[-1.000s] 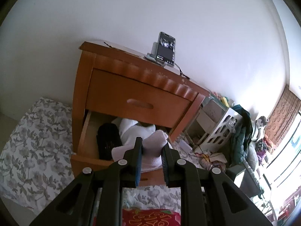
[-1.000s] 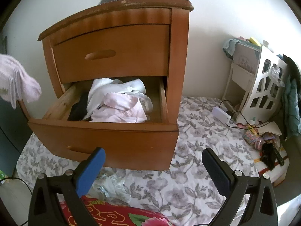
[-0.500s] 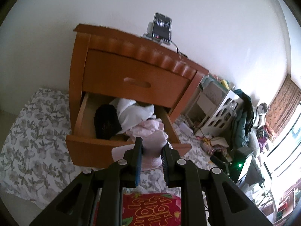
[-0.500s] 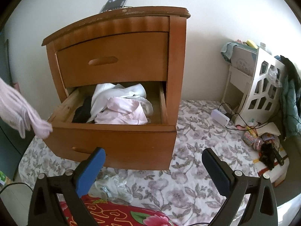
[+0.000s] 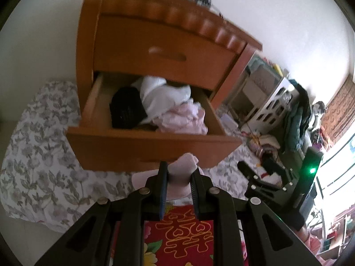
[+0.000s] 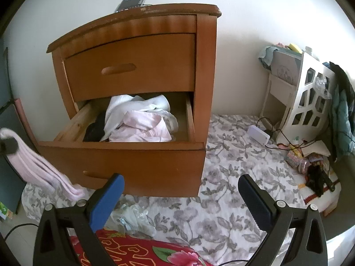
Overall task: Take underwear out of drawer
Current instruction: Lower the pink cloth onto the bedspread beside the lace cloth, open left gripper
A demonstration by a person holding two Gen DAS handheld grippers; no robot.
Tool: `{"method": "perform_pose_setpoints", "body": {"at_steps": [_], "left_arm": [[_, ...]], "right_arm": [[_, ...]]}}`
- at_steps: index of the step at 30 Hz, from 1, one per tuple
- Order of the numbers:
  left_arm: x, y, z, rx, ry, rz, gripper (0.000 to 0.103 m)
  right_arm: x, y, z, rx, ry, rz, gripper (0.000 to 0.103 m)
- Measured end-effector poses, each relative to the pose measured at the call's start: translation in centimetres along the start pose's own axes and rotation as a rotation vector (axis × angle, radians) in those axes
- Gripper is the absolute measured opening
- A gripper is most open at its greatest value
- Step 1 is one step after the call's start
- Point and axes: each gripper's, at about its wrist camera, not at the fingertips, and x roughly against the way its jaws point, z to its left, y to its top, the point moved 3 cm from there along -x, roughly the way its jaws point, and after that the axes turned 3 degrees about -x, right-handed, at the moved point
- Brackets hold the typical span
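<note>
Pink underwear hangs pinched between the closed jaws of the left gripper, outside and in front of the open drawer, low over the flowered sheet. Only one bunched fold sits between the pads (most of the cloth dangles free), so I judge a jolt could let it slip out. A loose end might also catch on the drawer front. The right gripper holds nothing, jaws wide apart. More clothes remain in the drawer, so a careless reach could drag several out together.
</note>
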Motion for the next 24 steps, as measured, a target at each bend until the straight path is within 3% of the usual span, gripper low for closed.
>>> {"method": "perform_pose_setpoints", "body": {"at_steps": [6, 10, 24], "left_arm": [[-5.3, -2.4, 0.3, -0.017, 0.09, 0.101, 0.02], [-9.0, -3.9, 0.8, 0.004, 0.089, 0.178, 0.02], [-13.5, -4.6, 2.5, 0.037, 0.108, 0.255, 0.02]], "right_arm": [[-0.7, -0.2, 0.0, 0.002, 0.0, 0.014, 0.103], [-1.4, -0.5, -0.3, 0.0, -0.003, 0.031, 0.103], [-4.3, -1.3, -0.4, 0.011, -0.016, 0.101, 0.103]]}}
